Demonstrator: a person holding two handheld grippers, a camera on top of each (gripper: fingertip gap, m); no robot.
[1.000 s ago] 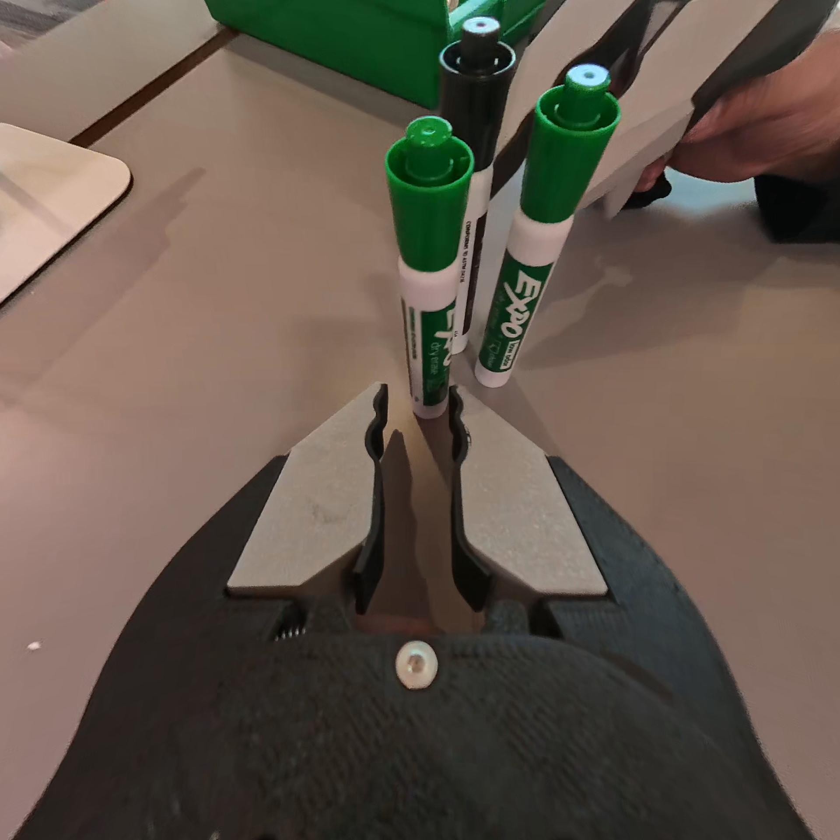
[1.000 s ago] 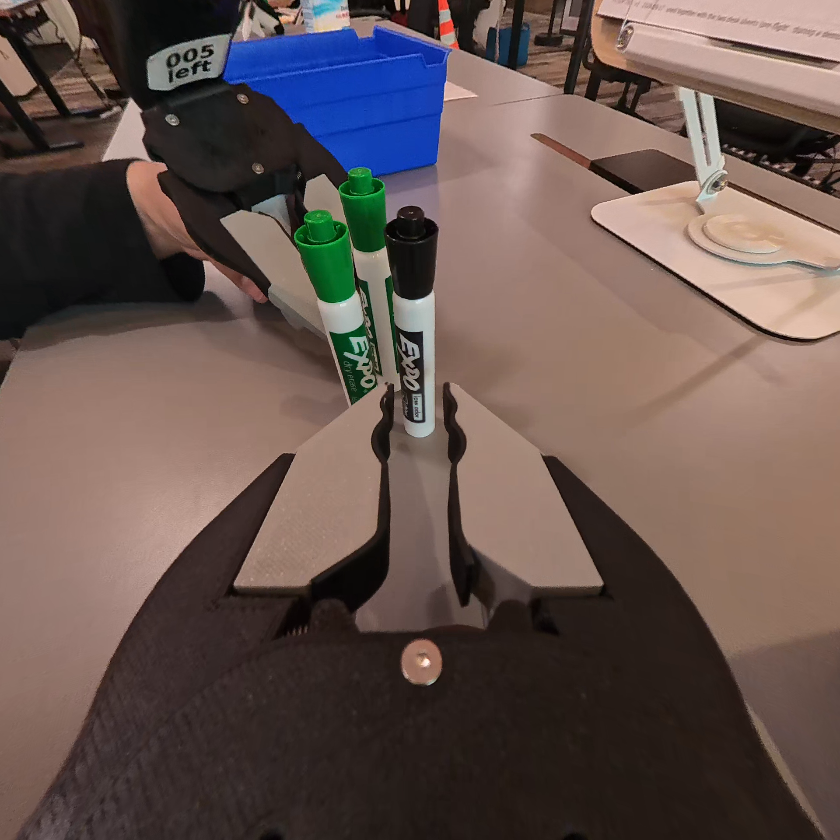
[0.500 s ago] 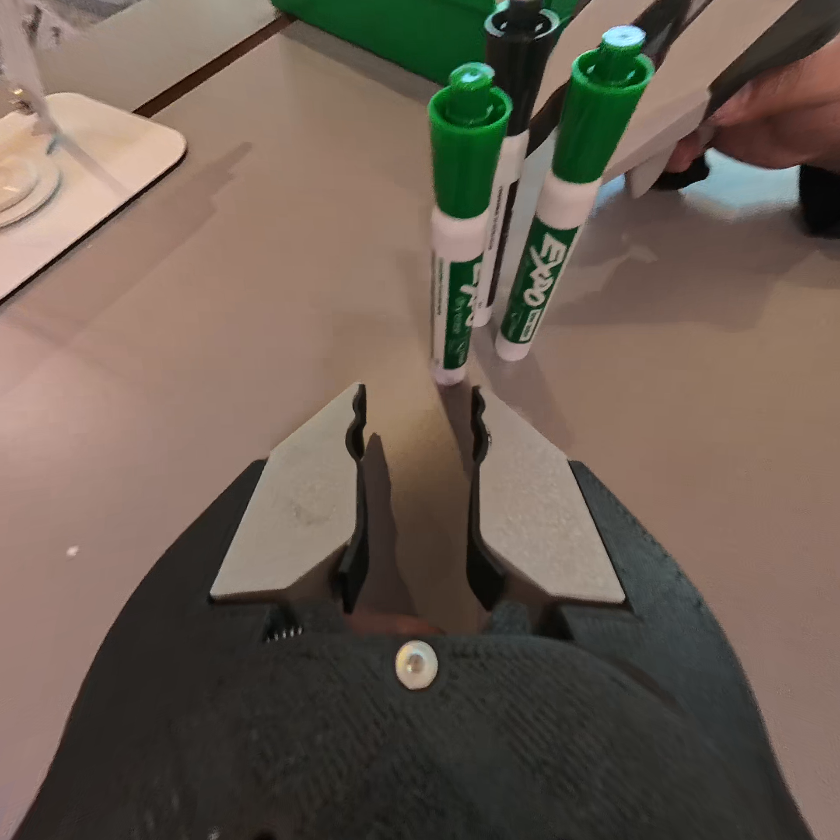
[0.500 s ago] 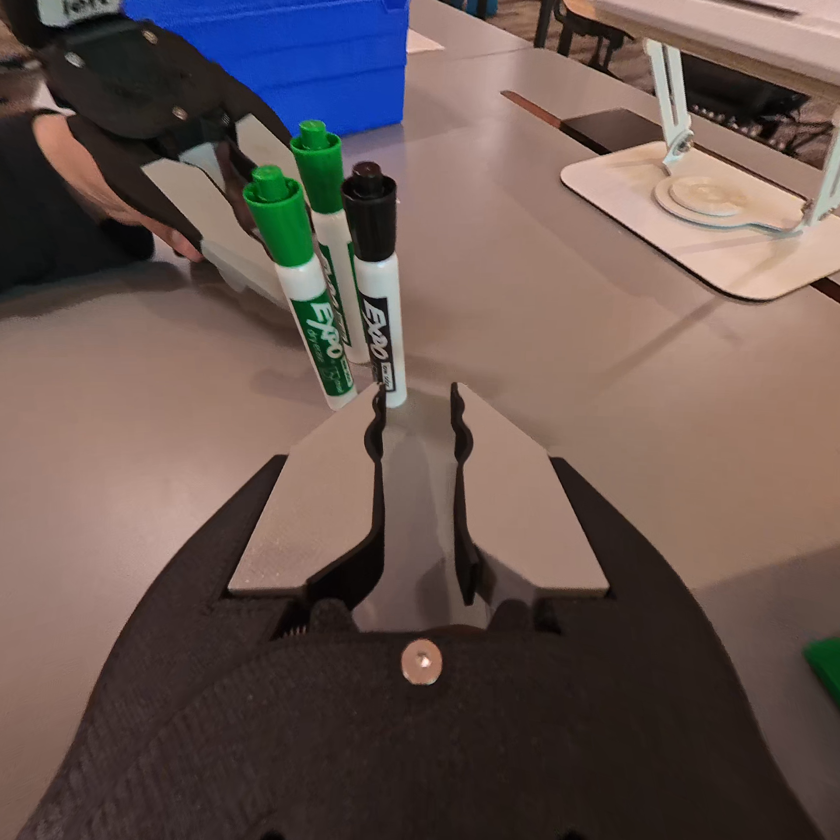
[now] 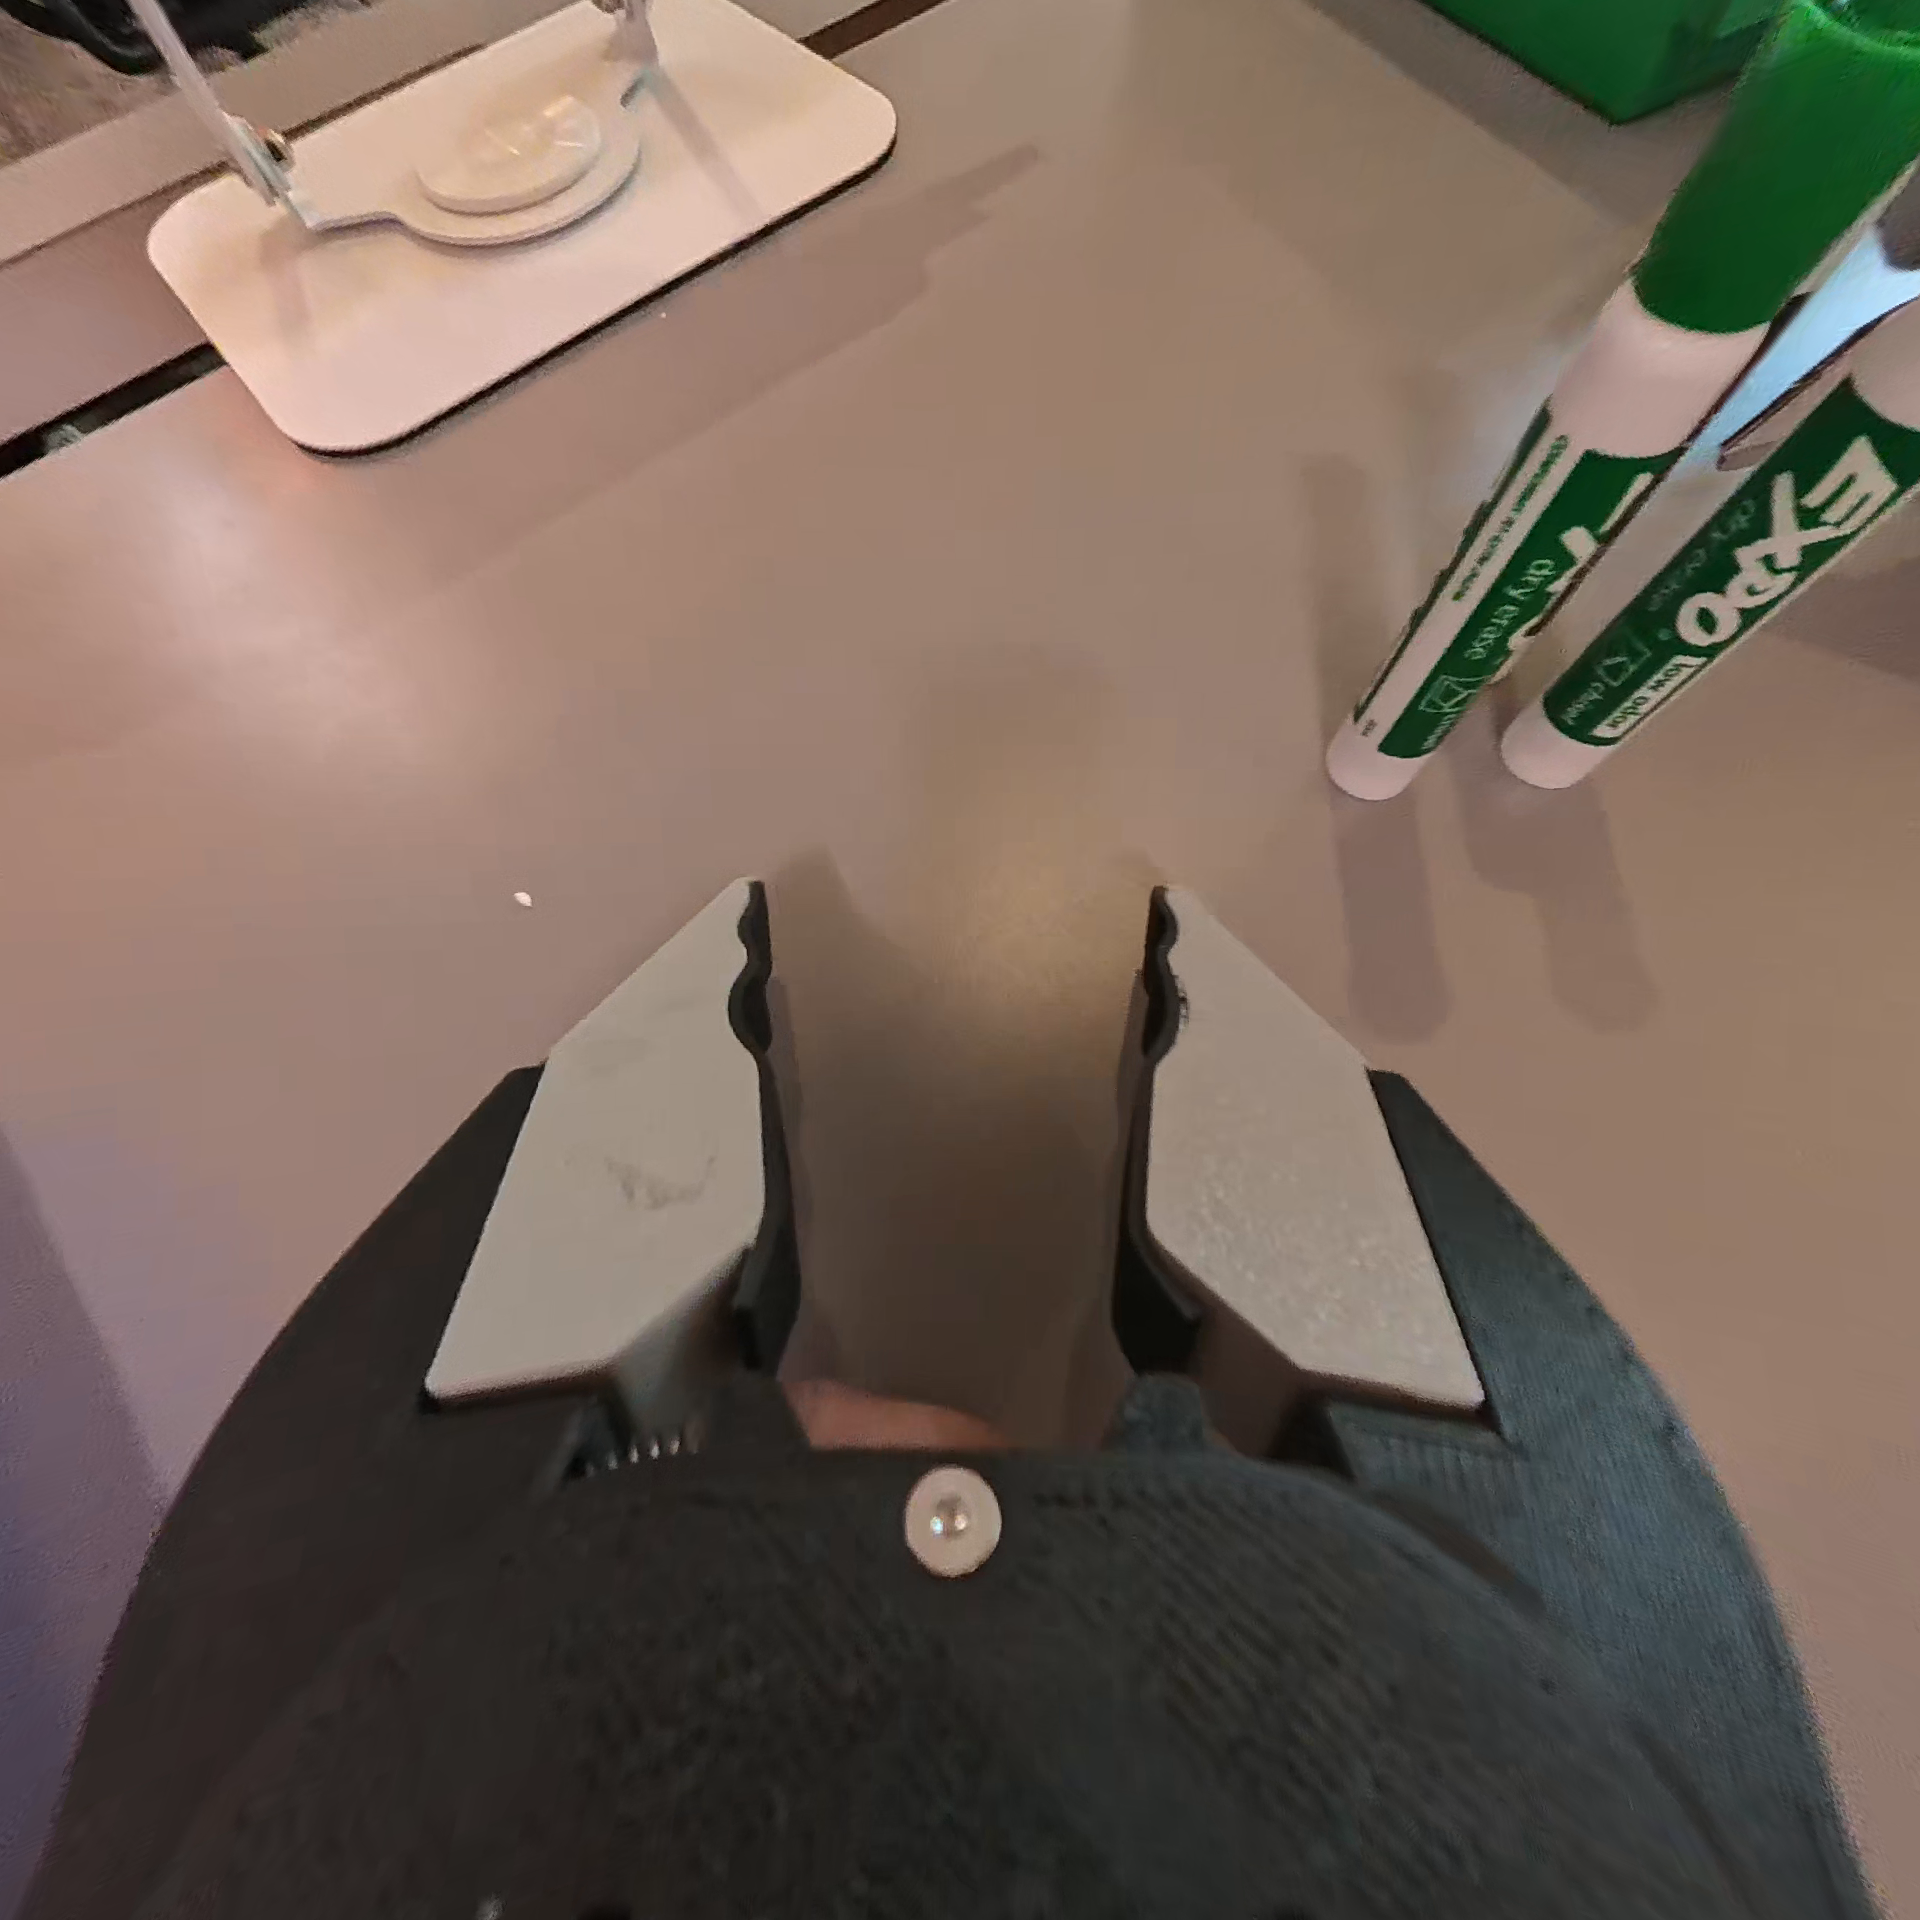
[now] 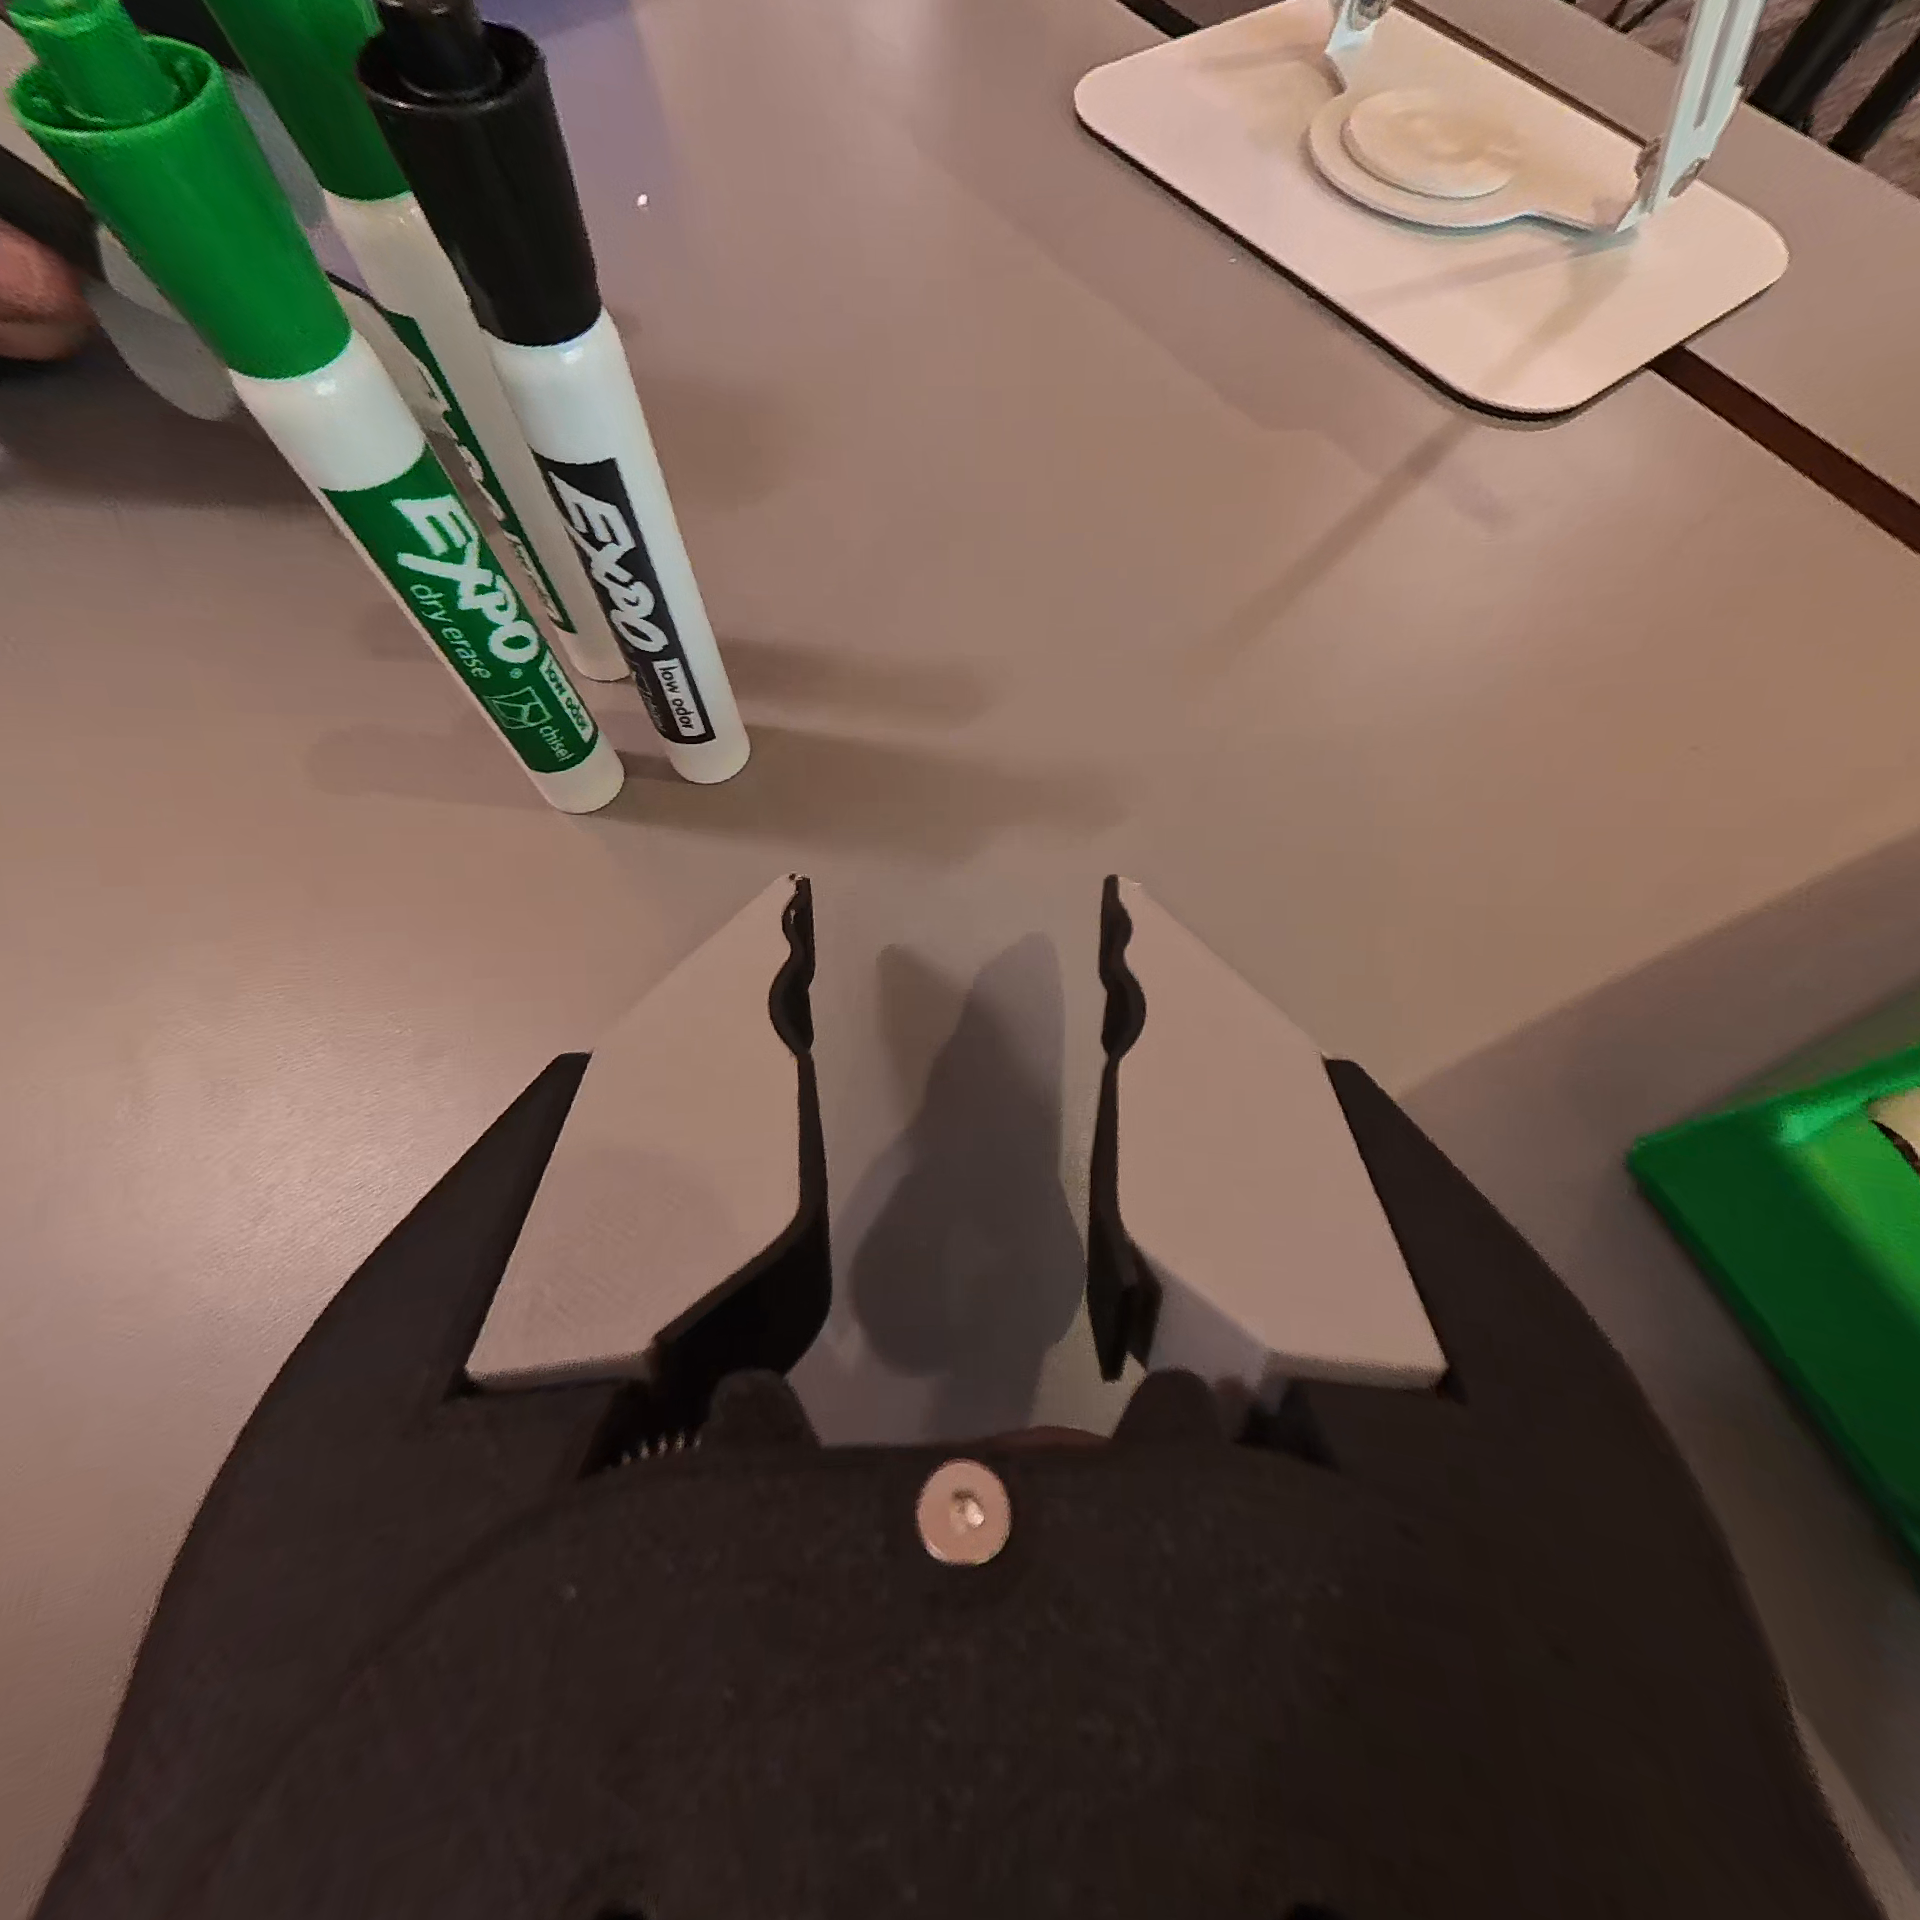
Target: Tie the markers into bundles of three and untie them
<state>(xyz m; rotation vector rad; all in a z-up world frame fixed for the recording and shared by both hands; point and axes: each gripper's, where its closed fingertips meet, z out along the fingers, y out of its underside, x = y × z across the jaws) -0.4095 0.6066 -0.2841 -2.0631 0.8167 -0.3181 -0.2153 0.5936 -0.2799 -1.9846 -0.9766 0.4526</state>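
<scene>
Our right gripper (image 6: 958, 904) hangs with fingers (image 6: 727, 1039) spread over bare bench (image 6: 1039, 623); three markers (image 6: 582, 499), two green and one black, stand upright to its left, beside a green bin (image 6: 1787, 1226)

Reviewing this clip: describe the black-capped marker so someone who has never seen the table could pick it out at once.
On the grey table, look left of the white stand base, to the cluster of three markers standing on end. The black-capped marker is the rightmost in the right wrist view; both neighbours, including the nearest green marker, have green caps and labels.
</scene>
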